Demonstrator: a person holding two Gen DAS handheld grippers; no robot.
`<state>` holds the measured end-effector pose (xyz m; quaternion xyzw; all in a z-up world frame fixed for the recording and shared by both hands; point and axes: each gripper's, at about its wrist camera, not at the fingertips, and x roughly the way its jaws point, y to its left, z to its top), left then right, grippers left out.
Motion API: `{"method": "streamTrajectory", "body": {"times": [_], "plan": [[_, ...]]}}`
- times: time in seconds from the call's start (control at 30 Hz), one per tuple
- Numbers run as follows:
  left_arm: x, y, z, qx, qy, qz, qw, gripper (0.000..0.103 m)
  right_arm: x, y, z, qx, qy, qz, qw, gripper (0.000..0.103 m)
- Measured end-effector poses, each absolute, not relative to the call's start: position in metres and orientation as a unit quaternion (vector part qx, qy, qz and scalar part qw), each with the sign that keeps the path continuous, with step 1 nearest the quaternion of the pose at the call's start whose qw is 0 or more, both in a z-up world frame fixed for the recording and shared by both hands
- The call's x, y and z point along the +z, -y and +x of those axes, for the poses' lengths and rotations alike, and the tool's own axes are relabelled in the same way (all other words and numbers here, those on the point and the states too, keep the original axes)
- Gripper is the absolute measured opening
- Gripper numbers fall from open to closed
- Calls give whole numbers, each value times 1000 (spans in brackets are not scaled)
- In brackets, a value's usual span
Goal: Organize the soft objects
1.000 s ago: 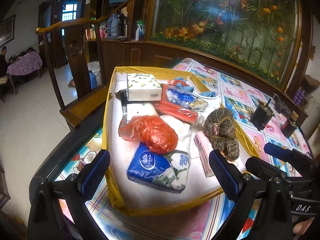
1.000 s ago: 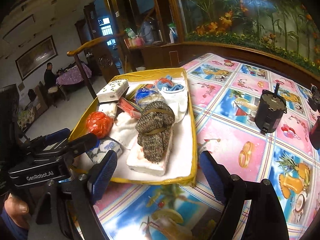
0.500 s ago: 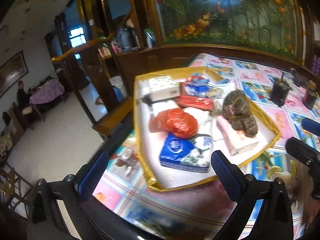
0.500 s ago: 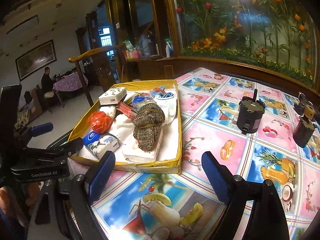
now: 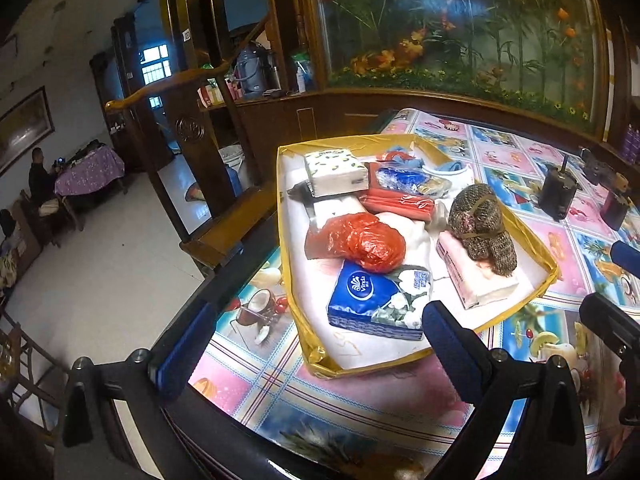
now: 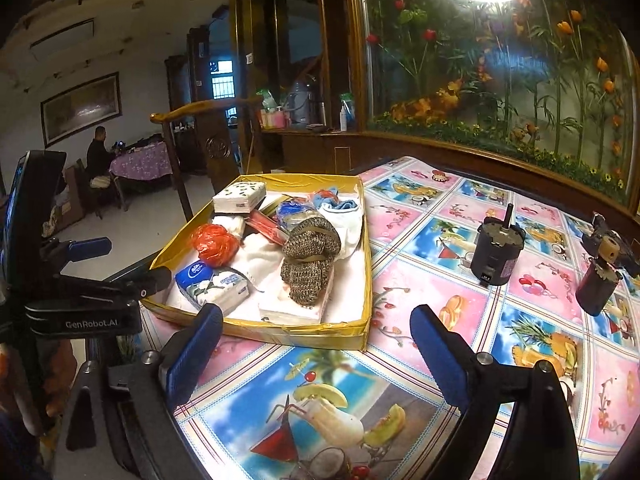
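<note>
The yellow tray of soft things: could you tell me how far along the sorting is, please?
Done: the soft items, including the knitted bundle and blue tissue pack, sit in the yellow tray. In hand: nothing; both tongs are open and empty. Left: apparently little.

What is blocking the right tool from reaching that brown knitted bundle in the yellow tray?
Only the yellow tray's near wall lies between the open, empty right tool and the brown knitted bundle. The bundle lies on top of a pink tissue pack, uncovered.
</note>
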<state>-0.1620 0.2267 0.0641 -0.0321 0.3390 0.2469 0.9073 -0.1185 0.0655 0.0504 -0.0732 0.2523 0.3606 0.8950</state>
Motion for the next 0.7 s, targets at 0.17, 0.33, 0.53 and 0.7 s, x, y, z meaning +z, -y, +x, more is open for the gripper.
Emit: {"method": "streamTrajectory", "body": {"times": [0.17,0.33,0.53,0.7], "plan": [[64,-230,-159,257,-334,-24,906,103,50,-67,-119,364,-254,-73,893,97],[61,-230,-155,274,-333,-9,902,103,48,-67,-118,367,-257,-72,891,97],[60,-223,-152,267,-334,3,904,103,46,-69,-117,368,-263,-72,889,97],[58,-222,-150,265,-336,5,904,103,46,-69,-117,368,-264,-72,889,97]]}}
